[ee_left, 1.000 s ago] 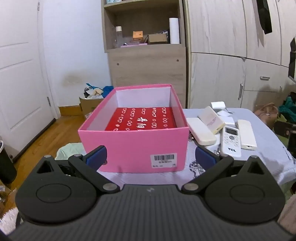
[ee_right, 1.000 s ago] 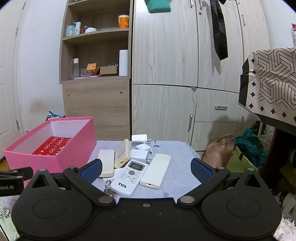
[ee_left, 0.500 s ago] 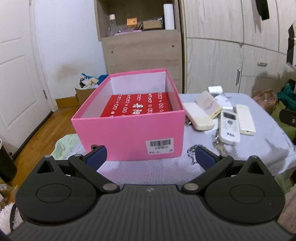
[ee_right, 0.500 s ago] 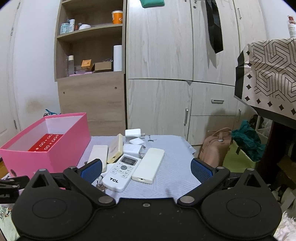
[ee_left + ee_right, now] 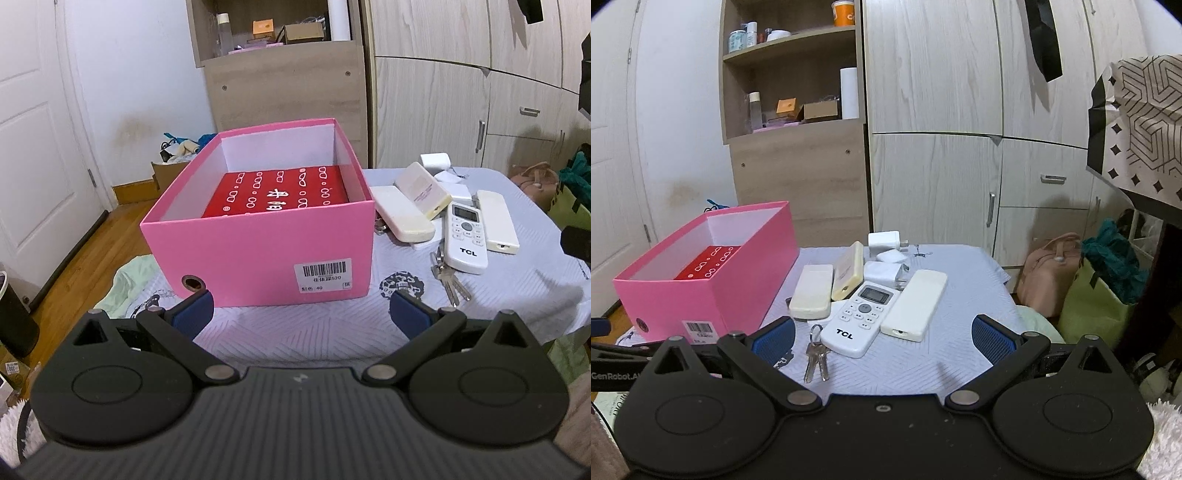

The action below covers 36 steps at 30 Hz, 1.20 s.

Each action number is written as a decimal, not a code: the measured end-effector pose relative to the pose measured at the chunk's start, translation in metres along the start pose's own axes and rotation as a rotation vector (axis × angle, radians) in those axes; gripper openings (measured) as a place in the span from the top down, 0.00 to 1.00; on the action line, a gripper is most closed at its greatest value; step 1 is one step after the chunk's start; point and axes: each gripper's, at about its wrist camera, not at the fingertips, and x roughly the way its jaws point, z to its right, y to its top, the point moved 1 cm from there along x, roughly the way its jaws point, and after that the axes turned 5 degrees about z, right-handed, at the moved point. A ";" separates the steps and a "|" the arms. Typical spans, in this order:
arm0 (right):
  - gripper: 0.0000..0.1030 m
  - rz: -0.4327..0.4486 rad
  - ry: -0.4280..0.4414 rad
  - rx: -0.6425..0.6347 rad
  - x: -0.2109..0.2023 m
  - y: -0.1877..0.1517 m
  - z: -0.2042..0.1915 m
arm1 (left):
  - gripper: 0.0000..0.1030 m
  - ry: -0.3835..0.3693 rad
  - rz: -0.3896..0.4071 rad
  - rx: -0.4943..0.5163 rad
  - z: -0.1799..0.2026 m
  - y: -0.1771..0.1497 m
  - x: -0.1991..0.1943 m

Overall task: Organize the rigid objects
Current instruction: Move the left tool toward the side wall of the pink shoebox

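Both my grippers, left gripper (image 5: 300, 309) and right gripper (image 5: 883, 335), gape wide and empty; pink box (image 5: 266, 254) sits left of the remotes (image 5: 862, 319).

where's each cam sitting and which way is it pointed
Left wrist: behind the open left claw, facing the pink box; only its own fingers show.
Right wrist: behind the open right claw, facing the TCL remote and keys; part of the left claw shows at its left edge.
Shared: box, remote, keys, wardrobe.
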 end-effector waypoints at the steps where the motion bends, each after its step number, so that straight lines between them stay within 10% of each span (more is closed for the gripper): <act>1: 0.00 -0.001 0.001 0.000 0.000 0.000 0.000 | 0.00 -0.004 -0.007 0.001 0.000 0.000 0.001; 36: 0.00 0.017 0.051 -0.054 0.001 -0.002 -0.008 | 0.00 -0.040 -0.089 -0.019 0.001 0.005 0.003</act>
